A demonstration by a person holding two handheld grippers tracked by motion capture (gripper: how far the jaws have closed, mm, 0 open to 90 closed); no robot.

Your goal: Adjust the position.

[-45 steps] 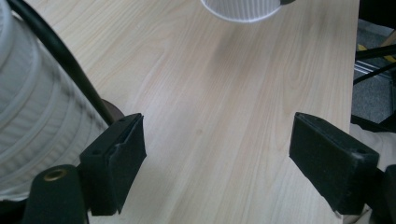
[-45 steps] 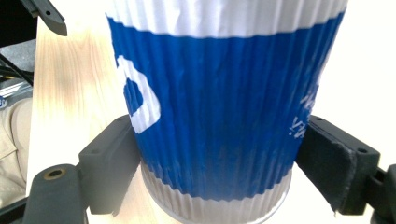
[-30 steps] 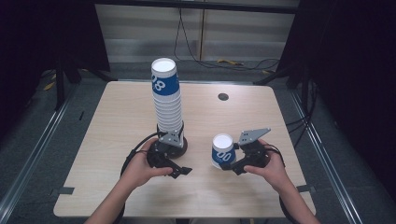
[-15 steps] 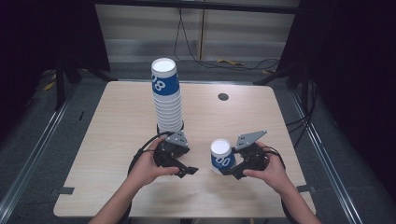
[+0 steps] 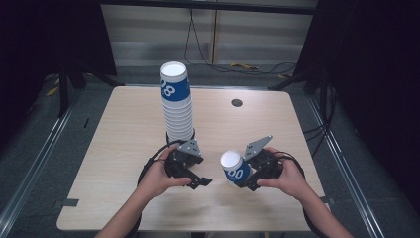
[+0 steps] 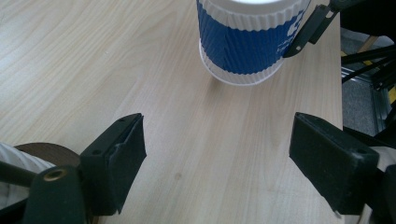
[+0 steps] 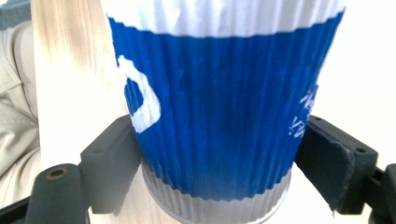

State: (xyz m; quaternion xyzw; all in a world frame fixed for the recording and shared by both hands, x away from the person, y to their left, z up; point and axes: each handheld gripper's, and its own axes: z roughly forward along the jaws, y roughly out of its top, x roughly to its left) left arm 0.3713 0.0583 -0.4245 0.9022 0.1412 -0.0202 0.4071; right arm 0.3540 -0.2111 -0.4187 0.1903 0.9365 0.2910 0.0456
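Note:
A tall stack of blue-and-white ribbed paper cups [image 5: 177, 106] stands upright at the middle of the wooden table [image 5: 124, 134]. Just in front of its base, my left gripper [image 5: 199, 181] is open with nothing between its jaws [image 6: 217, 158]; its left jaw is beside the stack's base [image 6: 23, 161]. To the right, my right gripper [image 5: 243, 175] is shut on a single blue cup [image 5: 235, 167], tilted with its mouth up and to the left. The pads press on the cup's lower wall [image 7: 215, 140]. That cup [image 6: 245, 44] shows ahead of the left jaws.
A small dark round hole [image 5: 236, 103] lies at the table's far right. Metal rails [image 5: 34, 158] run along both sides on the floor, and cables [image 5: 218, 64] trail behind the table. The person's forearms come in over the front edge.
The right gripper has drawn the single cup slightly toward the front edge and tilted it leftward. The left gripper has barely shifted.

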